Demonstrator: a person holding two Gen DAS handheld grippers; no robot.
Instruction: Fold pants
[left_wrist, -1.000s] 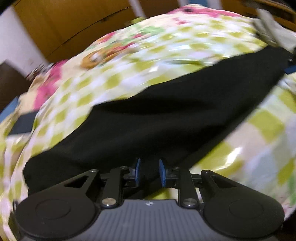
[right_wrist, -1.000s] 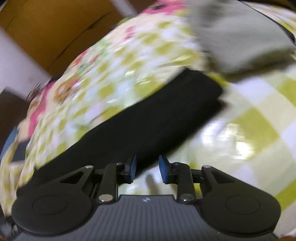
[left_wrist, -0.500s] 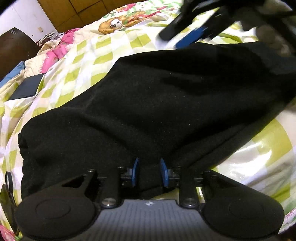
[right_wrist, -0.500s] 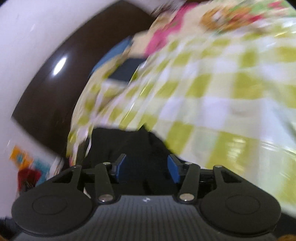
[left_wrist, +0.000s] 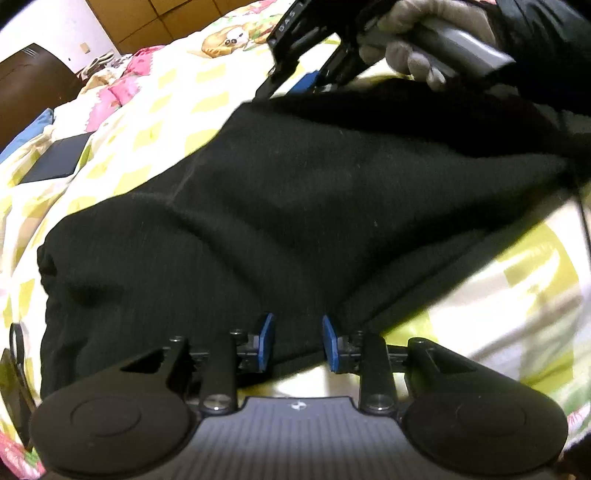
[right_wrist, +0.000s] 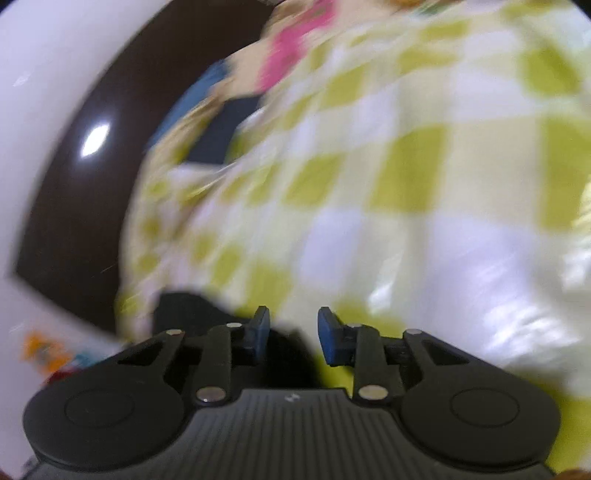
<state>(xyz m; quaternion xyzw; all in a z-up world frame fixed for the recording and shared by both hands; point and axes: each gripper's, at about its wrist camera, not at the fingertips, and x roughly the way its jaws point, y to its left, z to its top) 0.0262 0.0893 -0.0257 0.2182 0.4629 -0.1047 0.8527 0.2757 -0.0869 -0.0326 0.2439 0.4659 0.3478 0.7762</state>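
Black pants lie across a green-and-white checked bed sheet. My left gripper is at the near edge of the pants, with black cloth between its blue pads; the jaws stand a little apart. My right gripper, held by a gloved hand, is at the far edge of the pants. In the right wrist view, black cloth sits between the right gripper pads, over the checked sheet.
A dark flat rectangular object lies on the sheet at the left. A dark wooden headboard and white wall stand beyond the bed. Wooden cupboards are at the back.
The pants leg end has been carried over toward the waist end, doubling the cloth. The right gripper swung left across the bed and narrowed on the cloth. The left gripper stayed at the near edge.
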